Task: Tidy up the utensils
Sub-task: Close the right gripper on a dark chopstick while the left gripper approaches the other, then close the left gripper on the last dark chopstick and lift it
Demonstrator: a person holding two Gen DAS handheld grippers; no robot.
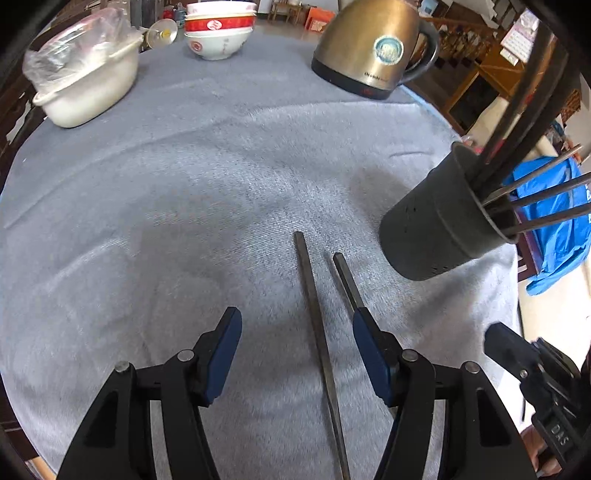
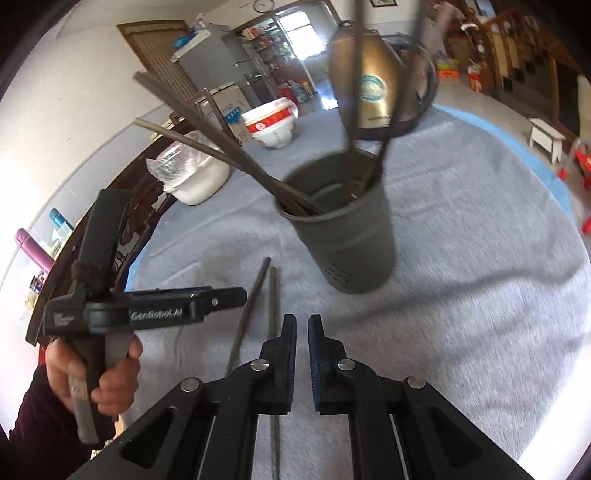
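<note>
Our left gripper (image 1: 297,352) hangs low over the grey cloth (image 1: 184,184) with its blue-padded fingers (image 1: 221,354) spread wide and nothing between the pads; one dark chopstick (image 1: 320,350) lies on the cloth inside that gap, and a second chopstick (image 1: 347,280) lies just beside it, its near end hidden behind our right-hand finger. Our right gripper (image 2: 302,328) has its fingers (image 2: 290,354) drawn nearly together, a thin slit left between the pads and nothing caught in it. From the right wrist view we see the same pair of chopsticks (image 2: 255,295) lying close together on the cloth, running under the left finger of that gripper, with the left gripper's body held in a hand (image 2: 107,373) just to their left. Farther out stands the dark grey utensil holder (image 2: 343,236), upright on the cloth, near the far tips of the loose chopsticks but apart from them; several more chopsticks (image 2: 221,155) lean out of its mouth (we cannot count them surely). Beyond it, toward the far edge of the table, sit a brass-coloured electric kettle (image 1: 369,48), a stack of red-and-white bowls (image 1: 219,31), and a white pot covered with clear plastic (image 1: 85,74).
</note>
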